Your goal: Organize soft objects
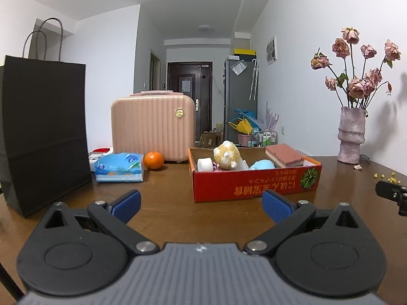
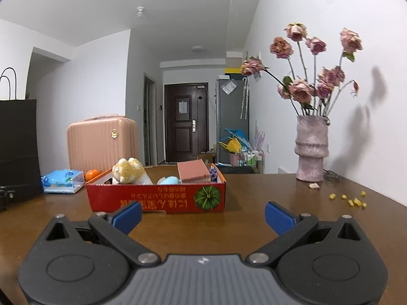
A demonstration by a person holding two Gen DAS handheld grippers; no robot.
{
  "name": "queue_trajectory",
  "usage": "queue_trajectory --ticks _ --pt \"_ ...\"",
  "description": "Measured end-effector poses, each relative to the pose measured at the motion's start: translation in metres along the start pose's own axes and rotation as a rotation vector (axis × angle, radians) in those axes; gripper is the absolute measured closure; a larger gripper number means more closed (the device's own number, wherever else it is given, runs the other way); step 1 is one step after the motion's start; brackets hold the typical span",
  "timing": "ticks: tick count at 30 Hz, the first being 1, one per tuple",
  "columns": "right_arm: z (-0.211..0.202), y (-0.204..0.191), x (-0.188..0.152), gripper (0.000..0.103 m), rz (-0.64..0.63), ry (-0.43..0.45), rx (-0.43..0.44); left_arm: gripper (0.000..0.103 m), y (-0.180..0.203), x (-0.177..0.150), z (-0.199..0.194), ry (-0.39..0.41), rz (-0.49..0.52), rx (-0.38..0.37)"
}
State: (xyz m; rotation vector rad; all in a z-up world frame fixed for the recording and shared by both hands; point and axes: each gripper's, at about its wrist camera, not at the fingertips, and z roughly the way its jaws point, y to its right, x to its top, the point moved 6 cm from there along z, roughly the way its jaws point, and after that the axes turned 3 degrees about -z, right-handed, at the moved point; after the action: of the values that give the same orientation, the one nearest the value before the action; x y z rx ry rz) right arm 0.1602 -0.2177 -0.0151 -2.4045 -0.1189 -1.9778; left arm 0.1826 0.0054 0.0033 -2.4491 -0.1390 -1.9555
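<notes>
Both hand-held grippers — left (image 1: 201,204), right (image 2: 203,214) — gape before the red box (image 1: 254,181).

The left gripper (image 1: 201,204) hung over the brown wooden table (image 1: 165,198) with its blue-padded fingers (image 1: 276,207) spread wide and nothing between them. Ahead stood a shallow red cardboard box (image 1: 254,181) holding a yellow plush toy (image 1: 226,154), a pink sponge block (image 1: 285,154) and a light blue soft item (image 1: 262,165). Left of it lay a blue tissue pack (image 1: 119,167), with an orange fruit (image 1: 154,160) just beside it.
</notes>
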Motion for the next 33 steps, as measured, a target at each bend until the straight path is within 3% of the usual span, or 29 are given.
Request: queue_trajectory --ticks 11,33 --pt "-0.029 -0.003 -0.002 0.000 0.003 0.010 0.003 0.000 -0.011 -0.005 -0.025 0.009 -0.007 0.027" --pt "-0.035 -0.008 0.000 0.000 0.000 0.022 0.020 0.000 -0.010 -0.002 -0.035 0.034 -0.015 0.020"
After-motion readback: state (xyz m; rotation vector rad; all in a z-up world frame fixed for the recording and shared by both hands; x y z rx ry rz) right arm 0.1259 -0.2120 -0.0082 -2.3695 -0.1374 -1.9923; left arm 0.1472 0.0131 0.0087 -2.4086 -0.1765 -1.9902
